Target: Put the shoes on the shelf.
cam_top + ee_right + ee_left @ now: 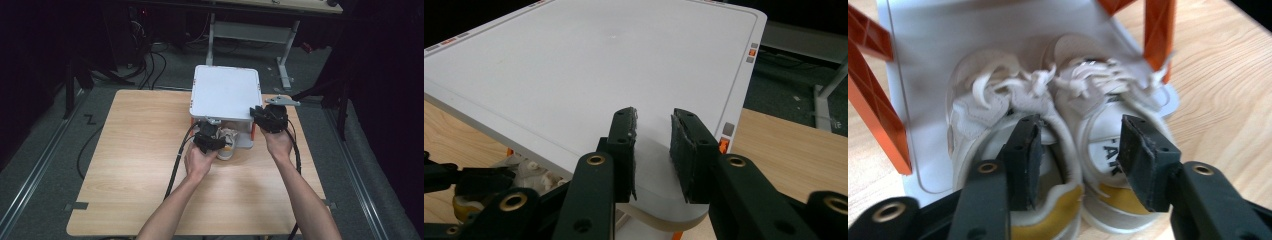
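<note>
A person stands at the wooden counter point(140, 165) with a hand-held gripper in each hand, both up against a small white rack point(226, 91) with orange legs point(874, 107) near the far edge. A pair of white shoes point(1058, 125) with yellow heel patches sits on the rack's lower white shelf point(923, 60), toes pointing in under the top panel, heels sticking out toward the person. Their laces lie in loose knots side by side.

The left hand-held gripper point(1075, 150) hovers right over the heels. Its jaws stand apart, not pressing on anything: one black pad is over the heel opening of the left-lying shoe, the other over the insole of its neighbour, with the two touching inner collars between them. From the high view that gripper point(210, 137) sits at the front of the rack's lower opening.

The right hand-held gripper point(653, 150) is at the near right corner of the rack's flat white top panel point(589, 65). Its jaws straddle the rounded corner with a moderate gap; whether the pads actually press on the panel's edge I cannot tell. In the high view it point(270, 117) rests against that same corner, wrist angled inward.
</note>
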`<action>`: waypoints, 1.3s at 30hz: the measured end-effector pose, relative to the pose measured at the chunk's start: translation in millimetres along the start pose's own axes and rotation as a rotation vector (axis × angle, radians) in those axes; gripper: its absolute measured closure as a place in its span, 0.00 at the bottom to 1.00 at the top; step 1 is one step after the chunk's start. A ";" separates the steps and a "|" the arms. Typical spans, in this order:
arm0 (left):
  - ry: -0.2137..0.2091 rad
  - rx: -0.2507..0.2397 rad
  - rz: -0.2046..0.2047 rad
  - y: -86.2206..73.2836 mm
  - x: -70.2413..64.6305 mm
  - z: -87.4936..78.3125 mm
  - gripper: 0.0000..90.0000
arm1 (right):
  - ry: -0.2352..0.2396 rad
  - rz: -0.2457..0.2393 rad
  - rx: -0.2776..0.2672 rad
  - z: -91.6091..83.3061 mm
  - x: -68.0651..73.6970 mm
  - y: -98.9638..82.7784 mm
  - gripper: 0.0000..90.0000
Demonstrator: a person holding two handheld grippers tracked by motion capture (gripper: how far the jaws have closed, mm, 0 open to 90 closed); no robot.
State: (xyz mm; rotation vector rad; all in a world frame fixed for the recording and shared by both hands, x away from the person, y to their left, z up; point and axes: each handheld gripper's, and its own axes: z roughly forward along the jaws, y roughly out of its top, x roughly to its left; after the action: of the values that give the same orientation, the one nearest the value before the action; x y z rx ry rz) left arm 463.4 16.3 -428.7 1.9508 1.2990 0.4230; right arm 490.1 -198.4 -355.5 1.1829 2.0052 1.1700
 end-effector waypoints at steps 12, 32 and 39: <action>0.011 0.035 0.092 2.1 -8.8 -25.2 0.27 | -0.003 -0.006 0.006 0.0 0.4 0.6 0.80; 0.076 0.160 -0.017 -46.3 -17.7 -15.2 0.09 | -0.007 0.000 -0.007 -1.1 1.9 -1.6 0.79; 0.089 0.178 -0.066 -46.3 -21.3 -1.2 0.10 | -0.012 -0.004 -0.006 -1.5 2.7 -1.7 0.79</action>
State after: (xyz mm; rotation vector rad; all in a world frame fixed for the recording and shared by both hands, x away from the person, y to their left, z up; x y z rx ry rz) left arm 423.4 7.5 -459.1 2.0484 1.4980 0.3755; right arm 486.9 -197.0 -356.3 1.1798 1.9928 1.1638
